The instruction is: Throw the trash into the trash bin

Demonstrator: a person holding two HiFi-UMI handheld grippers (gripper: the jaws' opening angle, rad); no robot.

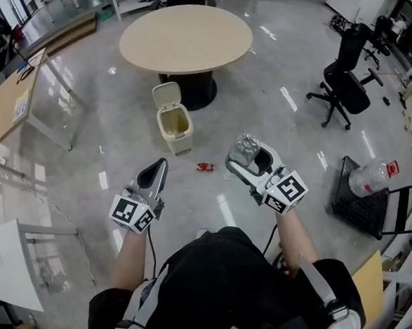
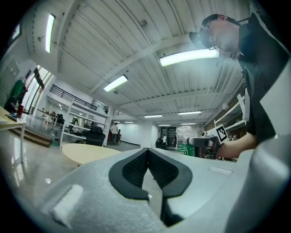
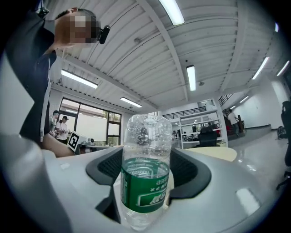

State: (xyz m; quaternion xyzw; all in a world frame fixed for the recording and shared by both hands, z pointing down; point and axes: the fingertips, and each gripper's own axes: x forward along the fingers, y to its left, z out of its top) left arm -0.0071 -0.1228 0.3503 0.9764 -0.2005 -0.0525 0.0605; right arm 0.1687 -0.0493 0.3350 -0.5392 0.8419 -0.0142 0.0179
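One piece of trash is in hand and none can be seen inside the trash bin point(image 1: 174, 120) from here, so I judge the task at its carry stage: pickup done, drop not yet made. Right tongs point(image 1: 250, 157) are spread wide and closed on a clear plastic bottle point(image 1: 246, 147) with a green label, pads pressing on its sides at label height. Left tongs point(image 1: 159, 172) are pinched together at the tips with nothing between them. Bin sits on the floor ahead of both tongs, nearer the left pair's line, well apart from the bottle, with its lid tipped up and its mouth open. Small red can point(image 1: 205, 167) lies on the floor in the gap between the two tongs, a little ahead. Second clear bottle point(image 1: 367, 179) rests on a dark stand well off to the outer side of the right tongs. Left to do, by my reading: bring the gripped bottle over the bin mouth and release, then likely the can and the other bottle. Held bottle stands upright, long axis vertical and crosswise to the line of the tongs; its upper end looks rounded with no cap visible, so the neck probably points down, though I cannot confirm that.
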